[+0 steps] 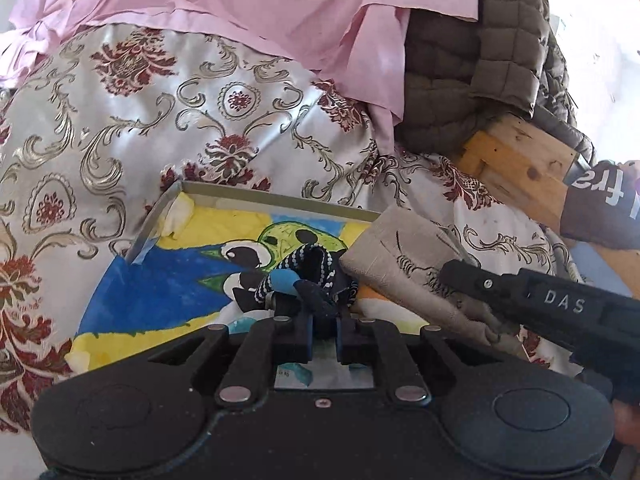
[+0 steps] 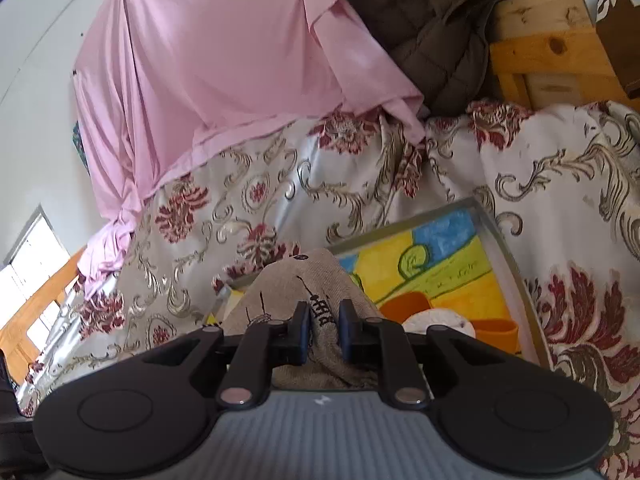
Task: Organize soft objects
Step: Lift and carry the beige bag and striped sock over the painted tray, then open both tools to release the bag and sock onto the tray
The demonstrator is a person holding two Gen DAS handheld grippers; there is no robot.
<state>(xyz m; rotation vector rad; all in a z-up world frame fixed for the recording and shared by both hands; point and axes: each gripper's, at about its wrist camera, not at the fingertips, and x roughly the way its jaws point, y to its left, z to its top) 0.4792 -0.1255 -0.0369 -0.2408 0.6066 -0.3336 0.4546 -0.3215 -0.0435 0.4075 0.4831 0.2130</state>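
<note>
Left gripper (image 1: pixel 324 330) fingers nearly closed, clamped on a dark bundle of black-and-white patterned socks (image 1: pixel 308 280) with a blue patch. Socks sit in a shallow tray (image 1: pixel 280 196) over a painted picture (image 1: pixel 160 288) in blue, yellow and green.

Right gripper (image 2: pixel 325 330) fingers stand a little apart with a folded beige knit cloth (image 2: pixel 304 280) between them; the cloth fills the gap and the pads look to be on it, so gripping. In the left wrist view the same beige cloth (image 1: pixel 404 256) lies at the tray's right edge, just beside the socks, with the right gripper's black body (image 1: pixel 540 304) coming in from the right, marked DAS.

Tray rests on a shiny cream bedspread (image 1: pixel 120 128) with dark red flowers and grey scrolls. Pink sheet (image 1: pixel 260 8) draped behind it. Brown quilted jacket (image 1: pixel 460 80) piled at the back right, over a wooden frame (image 1: pixel 516 168). A dark sleeve with white lettering (image 1: pixel 600 208) shows at the far right.

Right wrist view: inside the tray, orange shapes (image 2: pixel 408 304) and a white round patch (image 2: pixel 436 320) of the picture, near the cloth. Window (image 2: pixel 28 252) at far left.
</note>
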